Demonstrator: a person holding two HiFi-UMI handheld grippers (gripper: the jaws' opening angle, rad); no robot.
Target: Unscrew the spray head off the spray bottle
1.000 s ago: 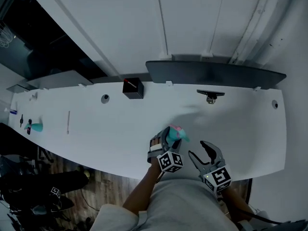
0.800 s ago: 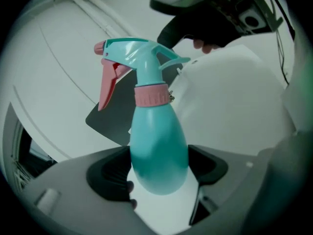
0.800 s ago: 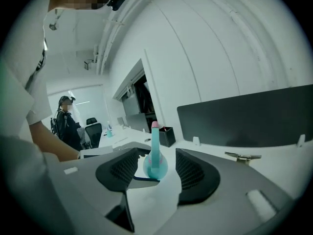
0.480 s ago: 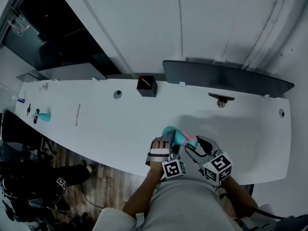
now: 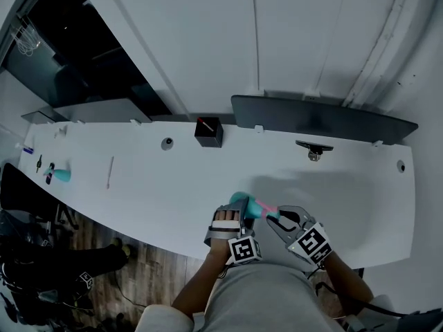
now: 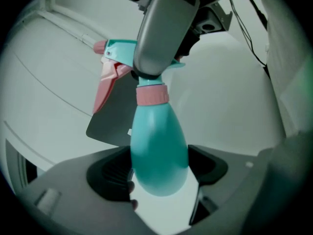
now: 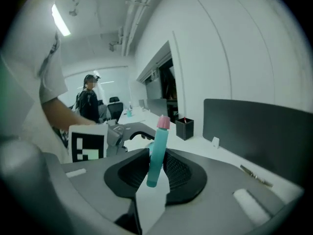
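The left gripper (image 5: 232,218) was clenched around the belly of the teal spray bottle (image 6: 159,151), holding it tilted above the white table (image 5: 138,185), near its front edge. The right gripper (image 7: 155,173) had just been closing its jaws and pinched the spray head (image 7: 157,146) (teal, with a pink trigger (image 6: 105,89)) between them, just beside the left gripper

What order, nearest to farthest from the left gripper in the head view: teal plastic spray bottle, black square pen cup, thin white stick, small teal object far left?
1. Teal plastic spray bottle, held in the left gripper.
2. Black square pen cup, at the desk's back.
3. Thin white stick, lying further left.
4. Small teal object, at the desk's far left end.
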